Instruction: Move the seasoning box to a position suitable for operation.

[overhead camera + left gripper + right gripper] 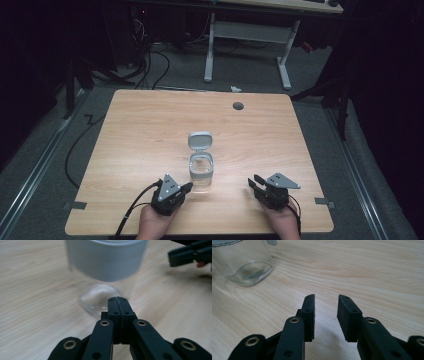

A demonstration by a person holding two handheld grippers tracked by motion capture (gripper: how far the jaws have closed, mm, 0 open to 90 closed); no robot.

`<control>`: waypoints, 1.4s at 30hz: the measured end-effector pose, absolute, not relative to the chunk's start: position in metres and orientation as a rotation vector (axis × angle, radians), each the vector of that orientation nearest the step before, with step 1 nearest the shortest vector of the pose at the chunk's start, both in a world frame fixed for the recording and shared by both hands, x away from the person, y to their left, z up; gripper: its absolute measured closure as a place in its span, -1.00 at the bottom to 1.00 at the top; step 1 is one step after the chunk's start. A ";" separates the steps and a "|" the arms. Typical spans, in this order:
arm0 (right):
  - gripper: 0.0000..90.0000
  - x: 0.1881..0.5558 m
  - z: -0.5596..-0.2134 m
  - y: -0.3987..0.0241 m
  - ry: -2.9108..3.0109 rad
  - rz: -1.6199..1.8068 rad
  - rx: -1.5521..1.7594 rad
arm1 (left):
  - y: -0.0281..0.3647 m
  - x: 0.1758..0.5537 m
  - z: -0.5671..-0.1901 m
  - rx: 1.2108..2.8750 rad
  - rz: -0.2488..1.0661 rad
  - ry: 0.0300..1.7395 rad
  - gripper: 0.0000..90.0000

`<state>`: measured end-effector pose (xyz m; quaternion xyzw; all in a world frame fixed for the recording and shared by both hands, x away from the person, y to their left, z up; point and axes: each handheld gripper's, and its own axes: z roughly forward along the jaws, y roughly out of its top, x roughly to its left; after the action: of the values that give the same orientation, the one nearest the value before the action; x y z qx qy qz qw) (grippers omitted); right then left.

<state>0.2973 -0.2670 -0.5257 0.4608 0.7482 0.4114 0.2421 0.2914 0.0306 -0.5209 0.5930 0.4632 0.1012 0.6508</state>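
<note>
- A clear glass jar (201, 171) with its grey flip lid (200, 140) swung open stands on the wooden table (150, 130), near the front edge.
- The left hand-held gripper (186, 187) has its jaws pressed together, tip just beside the jar's base (possibly touching it).
- The right hand-held gripper (254, 182) rests with jaws apart, empty, well right of the jar.

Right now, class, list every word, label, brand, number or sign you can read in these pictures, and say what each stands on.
None can be read.
The glass jar and its open grey lid bear no label.
The left gripper, right gripper and wooden table carry no print.
</note>
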 end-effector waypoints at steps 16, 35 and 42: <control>0.51 0.297 -0.526 -0.268 2.043 1.126 1.262 | 0.024 0.306 -0.523 1.340 0.264 1.082 1.00; 0.99 0.324 -0.511 -0.232 2.040 1.183 1.251 | 0.011 0.301 -0.532 1.352 0.225 1.033 0.97; 1.00 0.350 -0.500 -0.207 2.046 1.191 1.231 | 0.011 0.302 -0.533 1.355 0.220 1.037 1.00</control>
<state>0.3501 -0.2068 -0.5005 0.4484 0.7454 0.4341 0.2343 0.3018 0.0107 -0.5334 0.5969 0.4569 0.0971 0.6524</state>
